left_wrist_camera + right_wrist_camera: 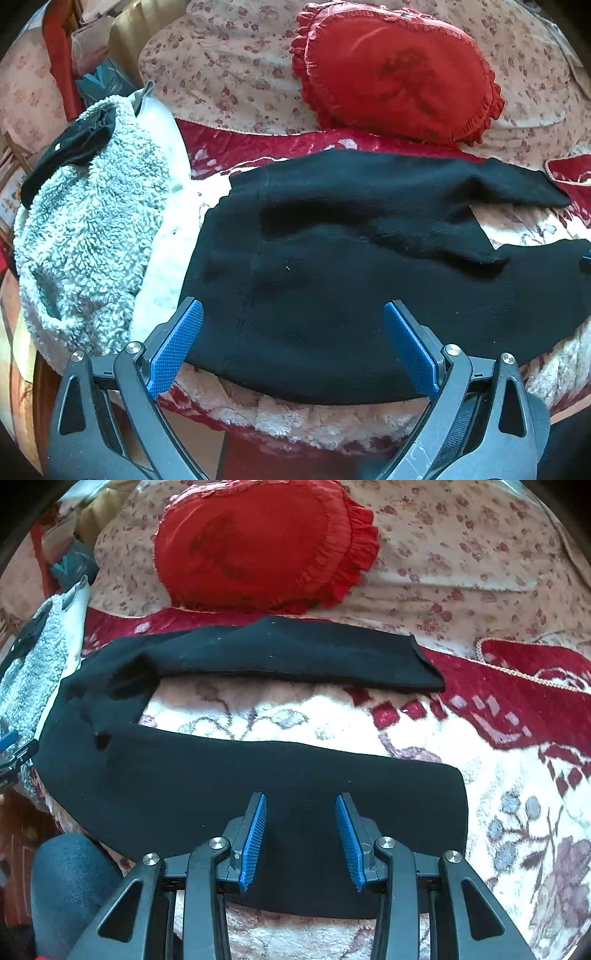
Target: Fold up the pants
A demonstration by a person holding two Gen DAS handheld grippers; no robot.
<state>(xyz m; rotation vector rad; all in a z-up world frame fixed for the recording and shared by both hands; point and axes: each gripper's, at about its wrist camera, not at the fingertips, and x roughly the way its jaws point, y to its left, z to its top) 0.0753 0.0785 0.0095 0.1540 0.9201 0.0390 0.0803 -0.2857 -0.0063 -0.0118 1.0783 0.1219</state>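
Bed with a plush blanket (369,716): pants (221,775) spread flat, no fold made yet.

Both claws hang just over the cloth with blue pads apart and nothing held: the left gripper (293,347) gapes wide above the waist end, the right gripper (301,834) about half open above the near leg's cuff. Beyond, the far leg lies splayed away; legs need bringing together, then folding. Red cushion (399,74) sits behind.
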